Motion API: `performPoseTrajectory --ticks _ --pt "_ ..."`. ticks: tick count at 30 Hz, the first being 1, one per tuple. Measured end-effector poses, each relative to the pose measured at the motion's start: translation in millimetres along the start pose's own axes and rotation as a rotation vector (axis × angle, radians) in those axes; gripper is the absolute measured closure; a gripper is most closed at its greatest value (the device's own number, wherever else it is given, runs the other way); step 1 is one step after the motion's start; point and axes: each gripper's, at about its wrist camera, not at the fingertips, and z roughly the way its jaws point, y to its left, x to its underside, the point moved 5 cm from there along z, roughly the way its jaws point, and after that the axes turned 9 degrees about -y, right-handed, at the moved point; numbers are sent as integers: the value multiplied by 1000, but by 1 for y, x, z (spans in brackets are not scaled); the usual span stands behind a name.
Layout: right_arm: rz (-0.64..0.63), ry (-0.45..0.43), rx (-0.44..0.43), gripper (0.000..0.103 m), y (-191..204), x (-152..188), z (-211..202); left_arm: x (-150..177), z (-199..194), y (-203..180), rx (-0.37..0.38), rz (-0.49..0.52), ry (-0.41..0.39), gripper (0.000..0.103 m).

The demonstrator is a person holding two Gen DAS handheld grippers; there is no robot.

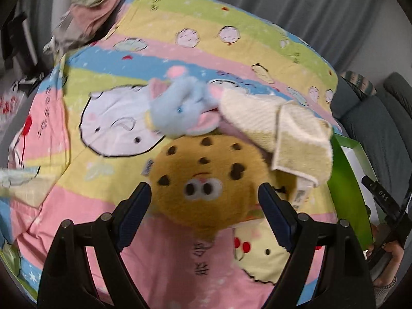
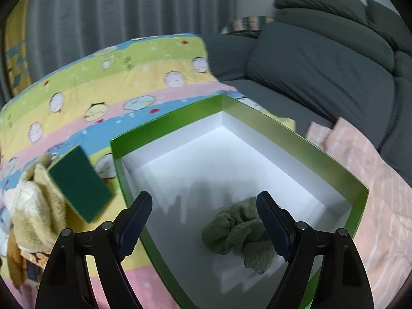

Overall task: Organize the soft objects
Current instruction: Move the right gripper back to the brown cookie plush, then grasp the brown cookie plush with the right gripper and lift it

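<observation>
While the left gripper [image 1: 204, 193] is hanging with fingers wide on either side of the cookie plush [image 1: 206, 182] on the bed [image 1: 159, 270], it should be lowering squarely before closing, avoiding the towel [image 1: 278, 131]. The right gripper [image 2: 204, 200] is hovering, fingers wide and empty, over the box [image 2: 164, 126] holding a green cloth [image 2: 239, 234].

cloth [image 2: 242, 234] lying in box [image 2: 358, 200] | sponge [image 2: 79, 185] sitting left of box | towel [image 2: 33, 206] lying at far left, touching sponge
</observation>
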Motion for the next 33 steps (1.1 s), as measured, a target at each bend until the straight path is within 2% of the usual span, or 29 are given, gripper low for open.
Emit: performPoseTrajectory --ticks 5,7,8,13,15,18,20,21,22,23,25,28,30,31,33 --pt "-65 -44 -15 19 19 -8 -16 5 -6 14 10 -37 17 18" --pt "-71 -68 -76 19 32 -16 -34 5 -5 21 24 -81 27 11" --pt "-69 -68 -125 19 39 -19 -41 5 -3 24 26 -99 34 10" --pt "-49 39 -551 19 107 -20 -77 8 1 36 -1 -150 69 10" --pt "-61 126 -651 19 141 -12 -80 9 -2 43 -23 -165 68 10" --pt "-125 223 -739 19 189 5 -79 8 -7 53 -75 -170 54 10" --pt "-160 257 -745 23 212 17 -75 7 -9 59 -101 -167 50 10" --pt "-171 282 -742 28 224 25 -71 7 -10 64 -118 -163 51 10" --pt "-179 297 -746 38 232 30 -68 6 -11 66 -123 -162 50 10" --pt "-184 317 -747 41 238 35 -64 6 -13 69 -120 -167 49 10" --pt "-181 369 -732 41 248 47 -54 4 -15 74 -111 -185 51 10" --pt "-193 400 -682 41 255 61 -44 0 -20 78 -107 -205 38 10" --pt "-216 399 -670 54 260 68 -38 -1 -23 79 -102 -216 29 10" --pt "-227 400 -661 70 261 71 -35 -1 -24 79 -96 -218 31 10" --pt "-234 376 -660 75 262 71 -35 -1 -23 78 -84 -223 37 10"
